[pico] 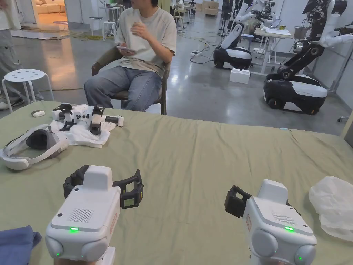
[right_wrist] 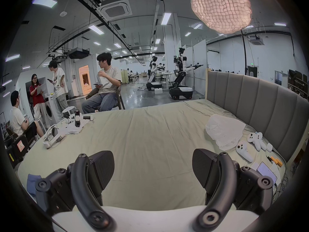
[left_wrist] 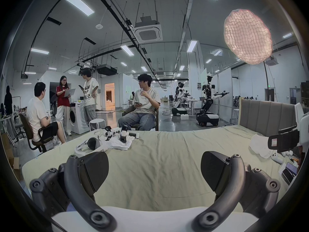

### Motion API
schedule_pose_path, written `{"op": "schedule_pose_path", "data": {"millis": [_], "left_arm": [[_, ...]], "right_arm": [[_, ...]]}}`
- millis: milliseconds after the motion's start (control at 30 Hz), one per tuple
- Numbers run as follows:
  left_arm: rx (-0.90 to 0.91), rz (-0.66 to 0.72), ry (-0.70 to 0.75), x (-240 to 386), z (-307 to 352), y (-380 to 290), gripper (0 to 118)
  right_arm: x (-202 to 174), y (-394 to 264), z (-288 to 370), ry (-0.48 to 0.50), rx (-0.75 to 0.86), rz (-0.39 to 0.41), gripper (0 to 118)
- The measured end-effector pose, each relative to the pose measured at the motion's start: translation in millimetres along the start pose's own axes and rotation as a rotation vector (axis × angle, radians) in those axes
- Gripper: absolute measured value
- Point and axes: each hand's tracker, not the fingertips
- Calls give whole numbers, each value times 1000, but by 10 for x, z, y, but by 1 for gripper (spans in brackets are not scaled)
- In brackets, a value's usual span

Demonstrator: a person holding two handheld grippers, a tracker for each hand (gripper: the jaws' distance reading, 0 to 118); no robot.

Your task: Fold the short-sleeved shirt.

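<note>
Both grippers are held above the green sheet, jaws spread wide, nothing gripped.

The left gripper is seen at lower left of the head view, the right gripper at lower right. A blue garment, possibly the shirt, is bunched at the bottom-left corner. A white plastic bag lies at the right edge, a headset at left.

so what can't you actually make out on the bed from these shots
- Blue cloth, head view: cut off by the bottom-left edge; in the right gripper view that gripper's own linkage covers part. Cannot tell whether it is the shirt.
- Crumpled white plastic bag, head view: cut off by the right edge.
- White cloth, head view: partly covered by spare black-and-white grippers.
</note>
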Motion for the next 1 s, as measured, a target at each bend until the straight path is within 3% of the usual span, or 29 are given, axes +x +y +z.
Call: {"op": "schedule_pose_path", "data": {"millis": [467,600,800,1000], "left_arm": [[-24,5,-21,-63,-26,-37,111],[-26,6,-28,-73,-42,-35,111],[-21,0,-35,-60,-52,-33,111],[-13,-6,-36,-43,-65,-46,111]], "right_arm": [[-14,35,-65,-4,-16,-7,98],[-40,4,-62,-37,22,53,98],[54,-55,-68,75,90,39,98],[61,-78,-67,54,141,39,98]]}}
